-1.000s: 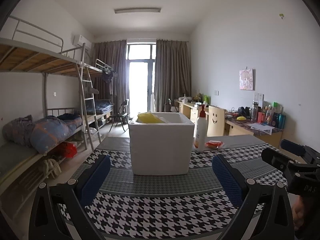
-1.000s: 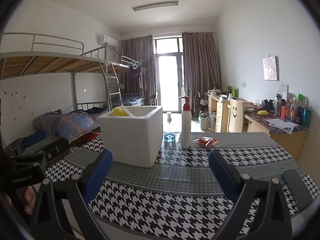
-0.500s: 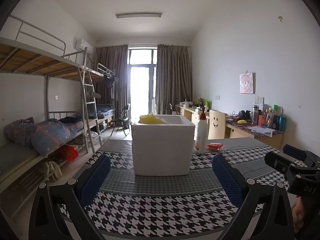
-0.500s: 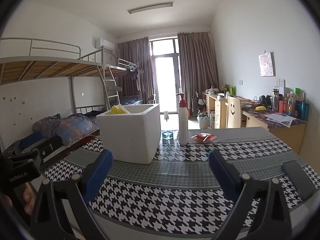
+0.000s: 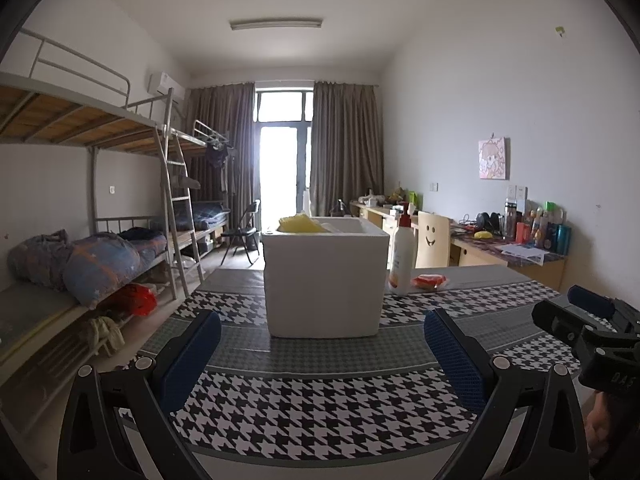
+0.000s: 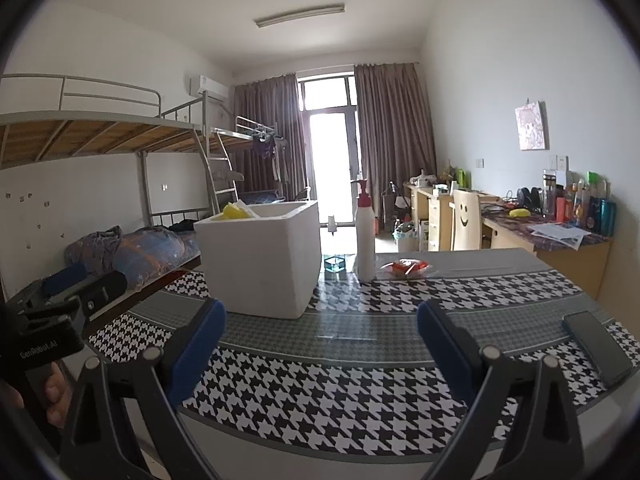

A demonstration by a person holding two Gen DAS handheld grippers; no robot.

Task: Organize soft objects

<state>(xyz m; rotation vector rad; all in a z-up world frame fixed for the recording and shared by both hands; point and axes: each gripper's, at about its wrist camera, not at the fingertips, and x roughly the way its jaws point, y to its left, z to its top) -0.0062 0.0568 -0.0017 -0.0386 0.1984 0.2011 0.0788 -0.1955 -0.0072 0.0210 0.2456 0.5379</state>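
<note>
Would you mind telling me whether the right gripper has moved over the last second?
Yes. In its own view the white box has drifted right, closer to the pump bottle, so the right gripper has shifted or turned slightly.

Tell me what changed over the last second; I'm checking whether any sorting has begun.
Nothing was grasped or released. Both cameras tilted slightly, so the scene sits a little lower in view. The left gripper and right gripper remain open and empty above the houndstooth tablecloth. The white foam box, holding something yellow, and the pump bottle stayed put.
</note>
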